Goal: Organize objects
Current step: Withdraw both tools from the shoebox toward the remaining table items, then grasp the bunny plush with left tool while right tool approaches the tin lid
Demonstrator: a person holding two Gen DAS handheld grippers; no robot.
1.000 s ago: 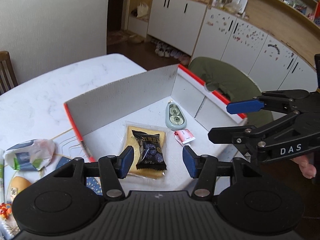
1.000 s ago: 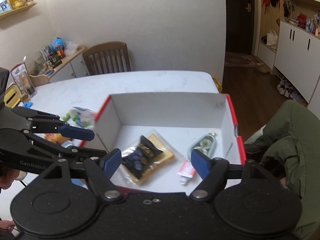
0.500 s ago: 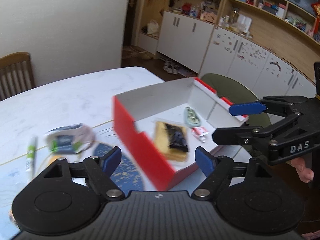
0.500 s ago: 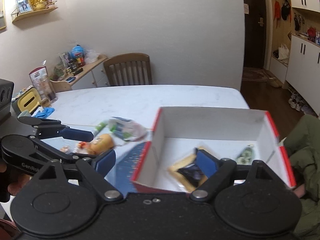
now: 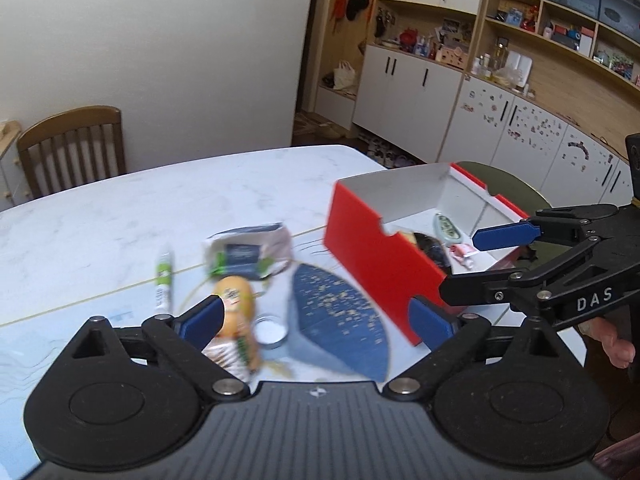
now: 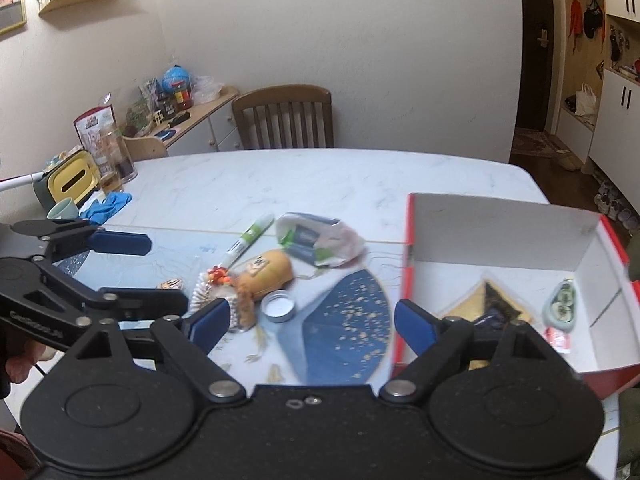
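A red box [image 6: 500, 224] with white inside stands at the table's right and holds a dark snack packet [image 6: 492, 300], a pale green correction tape [image 6: 560, 308] and a small red sachet [image 6: 558, 338]. Left of it lie a blue fan [image 6: 344, 328], a small round tin [image 6: 280, 306], a yellow doll [image 6: 268, 270], a green-white marker [image 6: 246, 240] and a crumpled plastic packet [image 6: 320, 240]. My left gripper [image 5: 316, 320] hovers over the doll and fan, its jaws opening with nothing between them. My right gripper [image 6: 313, 322] stands open and empty above the fan.
A wooden chair [image 6: 284, 116] stands at the table's far side. At the far left edge sit a yellow tissue box [image 6: 72, 178], a glass, a cup [image 6: 64, 210] and blue gloves [image 6: 108, 206]. A green jacket [image 5: 508, 188] lies behind the box.
Both views have swung left, from over the box's contents to the loose items beside it. Both grippers' jaws have spread wider.
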